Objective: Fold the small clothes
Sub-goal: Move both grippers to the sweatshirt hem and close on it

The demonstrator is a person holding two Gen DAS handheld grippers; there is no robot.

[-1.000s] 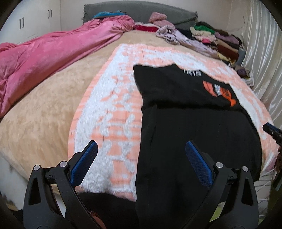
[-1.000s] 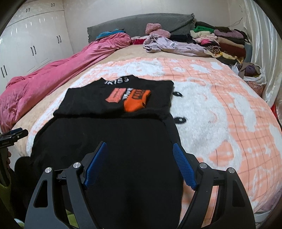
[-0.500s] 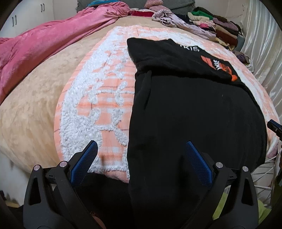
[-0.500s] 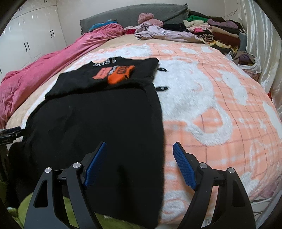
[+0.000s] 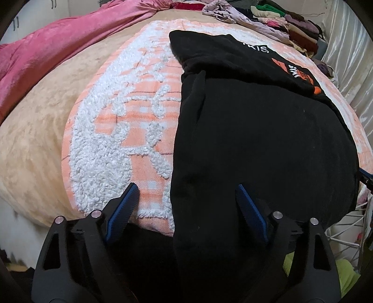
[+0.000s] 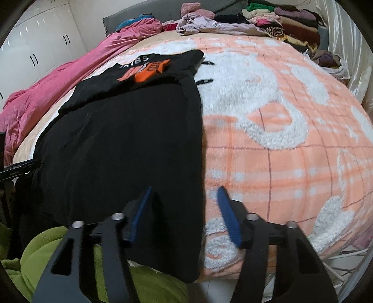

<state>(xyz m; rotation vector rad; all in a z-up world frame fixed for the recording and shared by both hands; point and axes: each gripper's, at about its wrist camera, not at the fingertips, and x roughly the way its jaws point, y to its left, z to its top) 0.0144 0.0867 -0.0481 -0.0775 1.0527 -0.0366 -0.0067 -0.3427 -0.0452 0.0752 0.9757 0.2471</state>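
Observation:
A black garment (image 5: 261, 139) with an orange and white print lies flat on the orange-and-white fleece blanket (image 5: 121, 130), its far part folded over. Its near hem hangs over the bed's front edge. My left gripper (image 5: 186, 198) is open, straddling the garment's near left edge just above the hem. In the right wrist view the same garment (image 6: 121, 144) lies left of centre, and my right gripper (image 6: 184, 200) is open, straddling its near right edge above the blanket (image 6: 279, 144). Neither gripper holds anything.
A pink quilt (image 5: 58, 44) lies along the bed's left side. Piles of folded and loose clothes (image 6: 268, 21) sit at the headboard. White wardrobe doors (image 6: 39, 49) stand at left. Green fabric (image 6: 46, 251) lies below the bed edge, a white wire rack (image 5: 345, 226) at right.
Both grippers have dropped down and come in toward the garment's near hem, the left to its left edge, the right to its right edge. Both stay open.

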